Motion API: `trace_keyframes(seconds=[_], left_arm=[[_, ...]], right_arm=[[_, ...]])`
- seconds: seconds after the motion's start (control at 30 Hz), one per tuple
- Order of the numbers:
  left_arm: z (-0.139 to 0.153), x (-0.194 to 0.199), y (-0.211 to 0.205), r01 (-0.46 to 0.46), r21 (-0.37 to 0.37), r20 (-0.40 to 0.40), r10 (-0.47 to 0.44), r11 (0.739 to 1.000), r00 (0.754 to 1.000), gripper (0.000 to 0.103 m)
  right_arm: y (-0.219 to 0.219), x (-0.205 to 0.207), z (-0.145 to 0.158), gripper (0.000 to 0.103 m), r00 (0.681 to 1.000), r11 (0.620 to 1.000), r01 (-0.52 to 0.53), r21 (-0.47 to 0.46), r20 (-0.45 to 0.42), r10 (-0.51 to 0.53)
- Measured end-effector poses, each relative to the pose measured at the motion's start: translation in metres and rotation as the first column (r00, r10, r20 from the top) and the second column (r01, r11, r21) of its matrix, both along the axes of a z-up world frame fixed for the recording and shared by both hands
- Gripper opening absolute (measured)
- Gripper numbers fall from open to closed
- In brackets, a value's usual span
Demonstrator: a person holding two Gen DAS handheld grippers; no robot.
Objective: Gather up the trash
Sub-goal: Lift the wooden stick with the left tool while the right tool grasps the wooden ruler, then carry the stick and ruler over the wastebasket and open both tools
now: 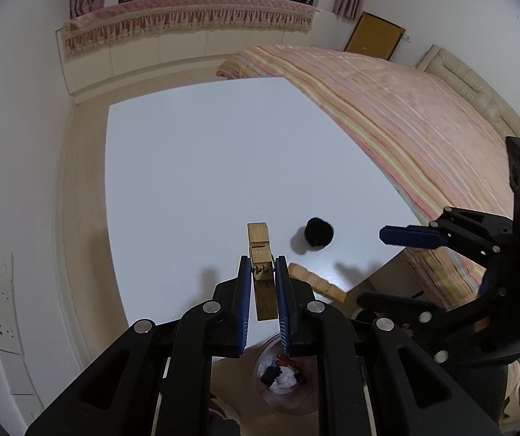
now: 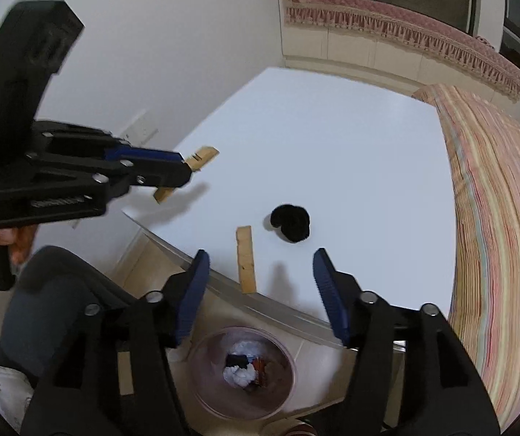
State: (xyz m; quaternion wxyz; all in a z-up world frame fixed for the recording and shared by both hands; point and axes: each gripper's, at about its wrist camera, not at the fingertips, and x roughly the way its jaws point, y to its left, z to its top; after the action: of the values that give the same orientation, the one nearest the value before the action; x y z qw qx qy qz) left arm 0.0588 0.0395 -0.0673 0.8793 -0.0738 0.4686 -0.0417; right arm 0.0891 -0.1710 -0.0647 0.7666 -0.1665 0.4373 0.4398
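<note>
The left gripper (image 1: 262, 276) pinches a wooden clothespin (image 1: 261, 254), lifted above the tabletop's (image 2: 332, 138) near edge, presumably bound for the bin (image 2: 201, 374) below. The right gripper (image 2: 260, 272) hangs spread above a second clothespin (image 2: 246, 258) at that edge, the black scrunchie (image 2: 291, 222) nearby.

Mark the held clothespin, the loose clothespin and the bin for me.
Held clothespin (image 1: 258, 237): left wrist view, on its wooden tip beyond the fingers.
Loose clothespin (image 2: 245, 258): right wrist view, mid-length of the wood.
Bin (image 2: 205, 348): right wrist view, on its left rim.
</note>
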Motion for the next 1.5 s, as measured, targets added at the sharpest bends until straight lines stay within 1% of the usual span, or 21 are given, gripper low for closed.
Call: trace_keyframes(seconds=[0.1,0.13,0.17,0.2,0.27,0.3,0.33,0.37,0.43,0.53,0.7,0.87,0.97,1.2,1.37,1.5], left_arm=[[-0.006,0.001,0.003,0.001,-0.007,-0.008,-0.001,1.000,1.000,0.014],[-0.008,0.001,0.005,0.001,-0.009,-0.010,-0.001,1.000,1.000,0.014],[-0.009,0.002,0.006,0.000,-0.011,-0.011,0.000,1.000,1.000,0.014],[-0.010,0.003,0.007,0.000,-0.014,-0.013,0.000,1.000,1.000,0.014],[-0.013,0.005,0.009,-0.001,-0.017,-0.015,0.000,1.000,1.000,0.014],[-0.013,0.004,0.008,0.000,-0.019,-0.015,0.000,1.000,1.000,0.014],[-0.014,0.004,0.008,0.001,-0.020,-0.016,-0.001,1.000,1.000,0.014],[-0.015,0.004,0.008,0.003,-0.022,-0.017,-0.003,1.000,1.000,0.014],[-0.017,0.003,0.009,0.007,-0.028,-0.018,-0.007,1.000,1.000,0.014],[-0.018,0.001,0.009,0.011,-0.035,-0.020,-0.012,0.999,1.000,0.014],[-0.017,0.000,0.009,0.024,-0.043,-0.018,-0.025,0.999,1.000,0.014],[-0.010,-0.010,-0.001,0.057,-0.040,-0.008,-0.058,0.998,0.998,0.014],[-0.004,-0.019,-0.009,0.080,-0.038,-0.003,-0.080,0.996,0.997,0.014],[0.009,-0.050,-0.033,0.135,-0.032,0.005,-0.135,0.990,0.991,0.014],[0.013,-0.071,-0.050,0.173,-0.030,0.002,-0.173,0.984,0.985,0.014],[0.013,-0.091,-0.065,0.203,-0.029,-0.006,-0.203,0.979,0.979,0.014]], right_arm=[[0.008,-0.001,-0.010,0.068,1.000,1.000,-0.015,-0.022,0.008,0.015],[0.011,0.000,-0.012,0.065,1.000,0.999,-0.021,-0.030,0.008,0.021],[0.014,0.001,-0.015,0.061,1.000,0.999,-0.027,-0.036,0.005,0.027],[0.015,0.001,-0.018,0.053,1.000,0.998,-0.031,-0.046,0.005,0.031],[0.020,0.000,-0.022,0.044,0.999,0.997,-0.040,-0.062,0.008,0.040],[0.021,0.001,-0.024,0.037,0.999,0.997,-0.043,-0.069,0.008,0.043],[0.023,0.001,-0.026,0.033,0.999,0.996,-0.045,-0.078,0.012,0.046],[0.023,0.001,-0.027,0.031,0.999,0.995,-0.049,-0.083,0.012,0.050],[0.025,-0.001,-0.030,0.019,0.998,0.994,-0.061,-0.093,0.007,0.062],[0.026,-0.004,-0.031,0.011,0.997,0.993,-0.071,-0.098,0.006,0.072],[0.023,-0.003,-0.027,0.011,0.998,0.994,-0.064,-0.087,-0.010,0.063],[0.008,-0.006,-0.006,0.011,0.999,0.999,-0.035,-0.040,-0.014,0.034],[-0.010,-0.010,0.009,0.011,1.000,1.000,-0.009,-0.013,-0.021,0.008],[-0.054,-0.036,0.035,0.011,0.999,1.000,0.021,0.022,-0.025,-0.021],[-0.080,-0.061,0.044,0.011,0.999,0.999,0.038,0.037,-0.030,-0.037],[-0.091,-0.078,0.045,0.011,0.998,0.998,0.042,0.045,-0.038,-0.041]])
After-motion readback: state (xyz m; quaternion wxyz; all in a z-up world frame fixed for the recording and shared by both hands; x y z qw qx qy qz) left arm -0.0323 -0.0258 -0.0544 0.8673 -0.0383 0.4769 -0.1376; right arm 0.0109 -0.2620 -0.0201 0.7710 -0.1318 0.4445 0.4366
